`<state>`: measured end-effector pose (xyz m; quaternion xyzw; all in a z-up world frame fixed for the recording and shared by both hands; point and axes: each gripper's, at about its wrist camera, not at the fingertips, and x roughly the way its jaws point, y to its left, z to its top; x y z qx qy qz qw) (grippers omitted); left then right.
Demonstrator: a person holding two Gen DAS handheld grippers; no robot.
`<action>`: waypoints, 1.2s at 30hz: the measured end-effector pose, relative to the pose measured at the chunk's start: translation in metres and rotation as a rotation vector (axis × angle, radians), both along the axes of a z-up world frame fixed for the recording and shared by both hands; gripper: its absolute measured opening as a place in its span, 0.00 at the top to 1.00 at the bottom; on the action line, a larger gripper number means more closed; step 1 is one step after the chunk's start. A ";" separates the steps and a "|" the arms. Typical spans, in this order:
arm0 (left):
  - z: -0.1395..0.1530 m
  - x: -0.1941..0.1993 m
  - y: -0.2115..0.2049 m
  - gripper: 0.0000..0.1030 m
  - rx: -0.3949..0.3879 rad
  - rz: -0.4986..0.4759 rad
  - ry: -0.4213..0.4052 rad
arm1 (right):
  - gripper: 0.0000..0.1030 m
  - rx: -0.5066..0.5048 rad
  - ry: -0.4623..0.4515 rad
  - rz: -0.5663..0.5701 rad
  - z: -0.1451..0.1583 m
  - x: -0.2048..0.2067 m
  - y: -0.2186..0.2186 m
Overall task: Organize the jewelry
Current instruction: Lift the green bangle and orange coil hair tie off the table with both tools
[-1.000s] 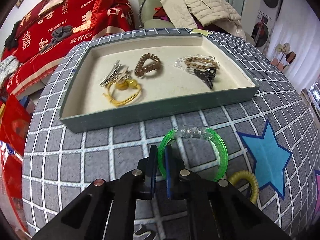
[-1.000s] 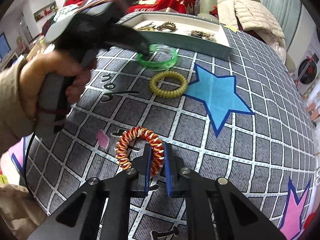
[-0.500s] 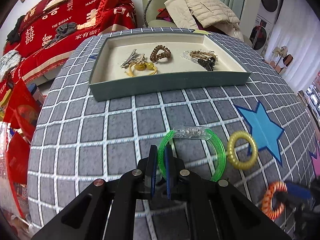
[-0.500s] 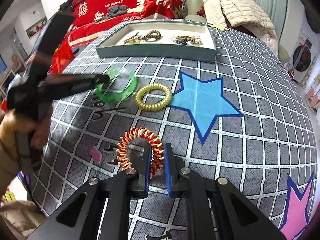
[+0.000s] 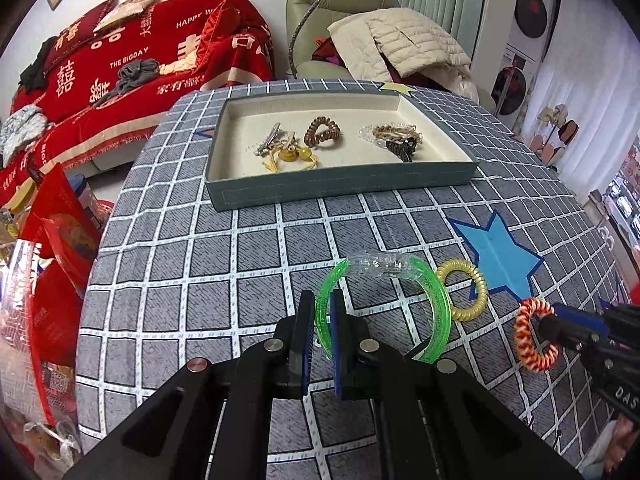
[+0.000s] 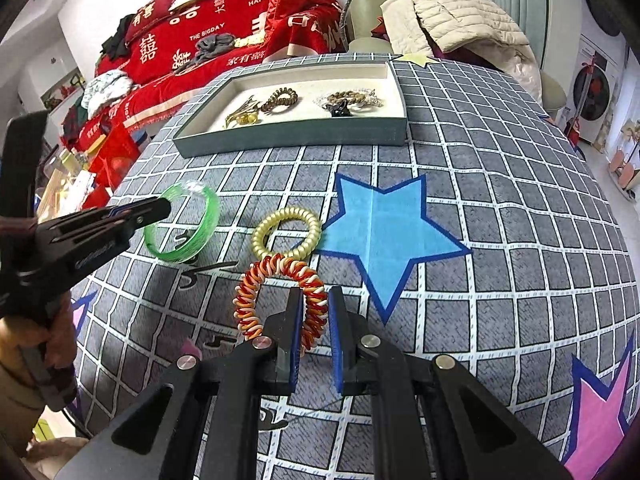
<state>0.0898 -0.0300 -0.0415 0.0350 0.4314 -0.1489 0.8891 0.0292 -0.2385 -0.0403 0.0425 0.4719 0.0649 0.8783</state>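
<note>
My left gripper is shut on the rim of a translucent green bangle, which hangs tilted over the grey checked tablecloth. From the right wrist view, the same bangle sits at the left gripper's tip. My right gripper is shut on a red, orange and white coil band; that coil band also shows at the right of the left wrist view. A yellow coil hair tie lies loose on the cloth between them. The grey-green tray stands at the far side.
In the tray lie silver clips, a brown coil tie, chain bracelets and a black claw clip. A blue star marks the cloth. The table edge drops off at the left beside red bags. A person's hand holds the left gripper.
My left gripper has drawn back from the tray with the green bangle, and the tray now looks farther off. The right gripper has rolled and lifted a little with the coil band.
</note>
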 end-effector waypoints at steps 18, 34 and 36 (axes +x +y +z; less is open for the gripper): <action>0.016 0.016 0.003 0.72 0.000 0.010 -0.033 | 0.87 0.079 -0.034 -0.034 0.014 0.041 -0.016; 0.031 0.051 -0.002 0.72 0.015 0.021 -0.077 | 0.87 0.090 -0.097 -0.053 0.035 0.088 -0.032; 0.031 0.054 -0.003 0.72 0.011 0.024 -0.076 | 0.87 0.092 -0.097 -0.053 0.035 0.092 -0.031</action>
